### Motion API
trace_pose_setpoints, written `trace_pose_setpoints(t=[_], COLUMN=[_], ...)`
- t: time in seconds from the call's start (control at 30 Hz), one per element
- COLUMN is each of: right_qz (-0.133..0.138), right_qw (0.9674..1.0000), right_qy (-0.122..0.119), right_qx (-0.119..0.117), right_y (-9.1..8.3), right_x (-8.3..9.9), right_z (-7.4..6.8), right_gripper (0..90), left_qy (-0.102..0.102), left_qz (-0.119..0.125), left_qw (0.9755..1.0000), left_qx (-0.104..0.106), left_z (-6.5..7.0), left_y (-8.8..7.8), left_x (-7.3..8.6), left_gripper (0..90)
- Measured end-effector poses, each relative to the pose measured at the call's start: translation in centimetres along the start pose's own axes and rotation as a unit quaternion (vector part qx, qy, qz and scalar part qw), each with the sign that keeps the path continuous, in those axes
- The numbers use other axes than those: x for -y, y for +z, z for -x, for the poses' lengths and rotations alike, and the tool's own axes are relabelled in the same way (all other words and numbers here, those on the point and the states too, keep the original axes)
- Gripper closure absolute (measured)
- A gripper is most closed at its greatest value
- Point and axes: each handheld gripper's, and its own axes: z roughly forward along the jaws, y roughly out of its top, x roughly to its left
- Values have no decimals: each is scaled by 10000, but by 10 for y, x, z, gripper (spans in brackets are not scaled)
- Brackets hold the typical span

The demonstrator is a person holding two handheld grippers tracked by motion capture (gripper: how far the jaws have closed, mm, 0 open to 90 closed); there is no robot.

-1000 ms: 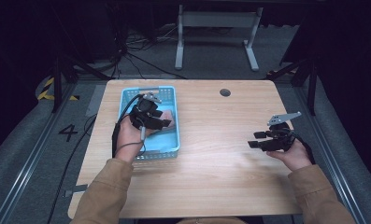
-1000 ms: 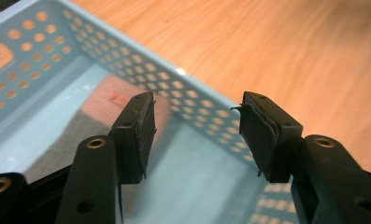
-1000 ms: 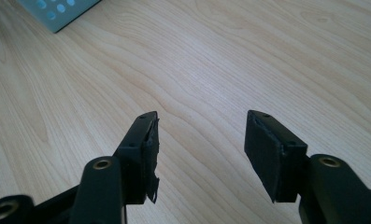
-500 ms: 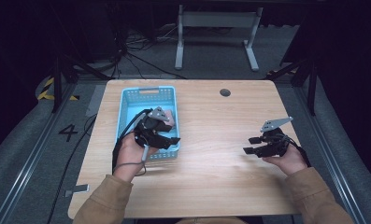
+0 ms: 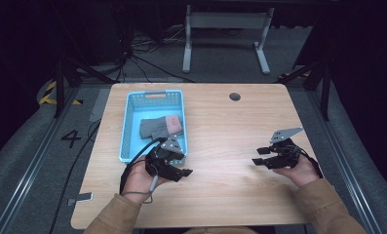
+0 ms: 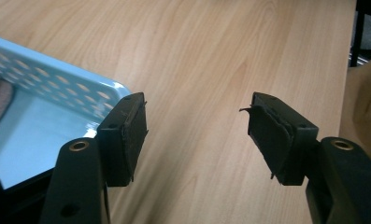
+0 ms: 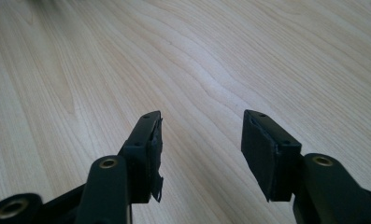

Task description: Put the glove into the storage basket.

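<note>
While the left gripper (image 5: pixel 181 171) hangs just past the blue basket's (image 5: pixel 127 127) near corner in the high view, a grey sock (image 5: pixel 162 126) lies inside, beyond its jaws; the right gripper (image 5: pixel 260 156) is well apart.

Left gripper view: jaws spread, lately widening, nothing between, basket (image 6: pixel 57 88) beside the left jaw.

Right gripper view: jaws spread, lately narrowing, over bare table (image 7: pixel 211 60).
</note>
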Motion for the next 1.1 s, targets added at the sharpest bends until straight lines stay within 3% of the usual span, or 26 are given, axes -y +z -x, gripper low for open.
trace_pose_setpoints(t=[0.27, 0.57, 0.63, 0.73, 0.83, 1.1], right_qz=[-49, -36, -49, -129, -155, -4], right_qw=[10000, 10000, 10000, 9999, 9998, 9994], right_qy=[-15, -45, -40, -38, -52, -227], right_qx=[5, 19, 25, 62, 135, 245], right_y=[3, 4, 7, 12, 16, 24], right_x=[2, 3, 4, 7, 11, 15], right_z=[-1, -1, 0, 0, -1, -4], right_gripper=[492, 492, 492, 500, 506, 531], left_qy=[81, 52, 76, -64, 171, 97], left_qz=[72, 148, 62, -71, -316, -314], left_qw=[9999, 9999, 10000, 9999, 9993, 9994], left_qx=[65, 41, -11, 88, 70, 84], left_z=[14, 13, 13, 14, 18, 15], left_y=[24, 44, 49, 56, 65, 67], left_x=[20, 34, 38, 44, 45, 46], left_gripper=[378, 380, 378, 377, 366, 363])
